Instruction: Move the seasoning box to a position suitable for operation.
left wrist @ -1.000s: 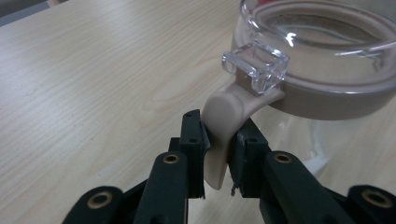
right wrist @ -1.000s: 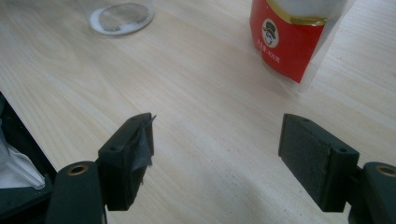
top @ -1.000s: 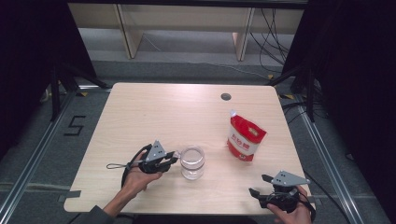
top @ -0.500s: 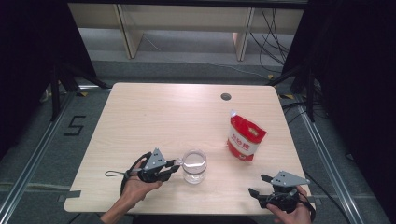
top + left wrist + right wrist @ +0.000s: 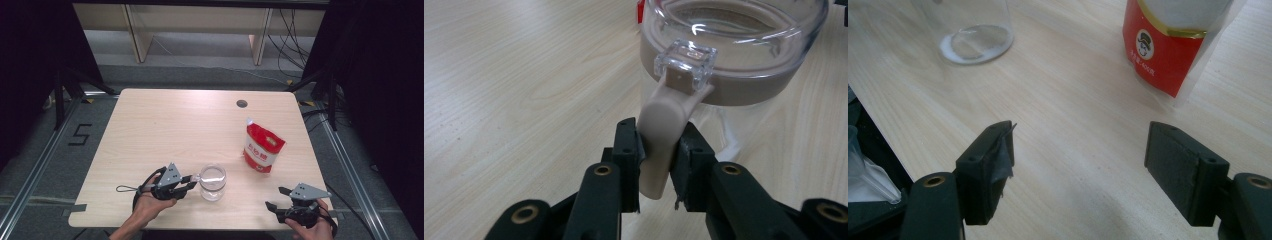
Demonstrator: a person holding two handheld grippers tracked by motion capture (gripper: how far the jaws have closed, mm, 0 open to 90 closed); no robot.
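- The left gripper [image 5: 192, 181] sits near the front edge of the table [image 5: 165, 125], held in the person's left hand [image 5: 150, 202], with its jaws pointing toward the jar [image 5: 213, 182].
- In the left gripper view, the left gripper [image 5: 658, 150] has its two black jaws pressed in on the beige latch [image 5: 659, 145] that hangs from the rim of the jar [image 5: 734, 55]; the latch is pinched between the pads (it sticks out both above and below them).
- The latch is joined to a clear hinge block [image 5: 685, 62] on the jar's lid, which has a beige band running round it.
- The jar is clear, stands upright on the table, and lies front and centre, just right of the left gripper.
- The right gripper [image 5: 276, 198] is at the front right corner of the table, in the person's right hand [image 5: 310, 229], well apart from the jar.
- In the right gripper view, the right gripper [image 5: 1080, 160] has its jaws spread wide with bare table between them.
- A red and white pouch [image 5: 262, 147] stands upright on the right side of the table, beyond the right gripper and to the right of the jar; it shows ahead of the jaws too [image 5: 1173, 45].
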